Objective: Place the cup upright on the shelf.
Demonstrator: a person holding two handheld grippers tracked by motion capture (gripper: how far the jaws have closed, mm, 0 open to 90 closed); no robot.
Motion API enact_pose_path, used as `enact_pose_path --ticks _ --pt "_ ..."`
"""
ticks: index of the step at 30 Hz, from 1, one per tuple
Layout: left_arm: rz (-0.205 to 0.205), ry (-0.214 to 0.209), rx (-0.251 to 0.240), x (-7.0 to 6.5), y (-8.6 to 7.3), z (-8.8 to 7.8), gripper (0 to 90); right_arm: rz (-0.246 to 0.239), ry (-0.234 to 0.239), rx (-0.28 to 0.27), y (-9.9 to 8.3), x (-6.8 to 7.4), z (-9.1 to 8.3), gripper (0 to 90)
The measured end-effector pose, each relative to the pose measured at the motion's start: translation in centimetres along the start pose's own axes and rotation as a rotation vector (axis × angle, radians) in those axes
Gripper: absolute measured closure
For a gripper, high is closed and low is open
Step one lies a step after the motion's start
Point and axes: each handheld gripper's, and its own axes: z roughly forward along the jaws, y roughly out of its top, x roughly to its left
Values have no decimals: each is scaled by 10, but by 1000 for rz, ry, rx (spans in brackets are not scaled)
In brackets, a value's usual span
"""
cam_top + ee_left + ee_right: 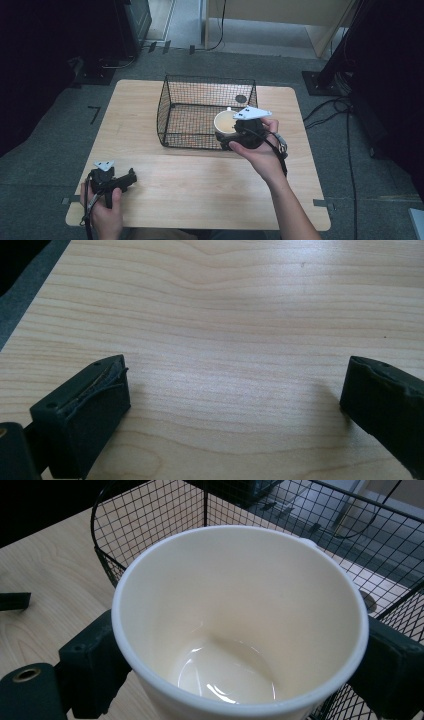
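Left side first: your left hand (102,205) holds the left gripper (131,178) low at the near-left corner of the table (200,185), jaws pointing right along the wood. In the left gripper view its jaws stand spread wide apart, nothing between them, just bare wood grain underneath; they sit close over the tabletop, contact unclear. Grey three-cornered plate on top of it.

Middle: black wire basket (172,107) sits on the far half of the table, open top, roughly centred. A small dark round spot shows through the mesh near its far-right corner; can't tell what it is.

Right side: your right hand (260,152) holds the right gripper (226,134) up at the basket's near-right corner, grey plate on top, cable trailing back along your forearm. It's pinching a white cup (225,121). In the right gripper view the cup (240,630) sits squarely between the jaws, one jaw pressed on each side of its wall just under the rim, mouth open toward the camera, inside empty and glossy. A small nub shows on the far rim, probably a handle. The cup is tilted, held off the table, over the basket's (150,525) near-right edge, with mesh behind and beside it. Whether it's inside the rim line or just above it, can't tell.
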Motion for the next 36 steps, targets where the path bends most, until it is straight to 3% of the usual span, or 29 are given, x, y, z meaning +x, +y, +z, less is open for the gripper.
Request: enact_pose_path --ticks 12,22,36 --pt "0 -1 -1 0 0 0 0 27 11 6 17 -13 23 90" --pt "4 -4 1 0 0 0 0 19 -5 -20 27 -34 48 90" --pt "4 -4 1 0 0 0 0 -8 2 -41 36 -44 80 90"
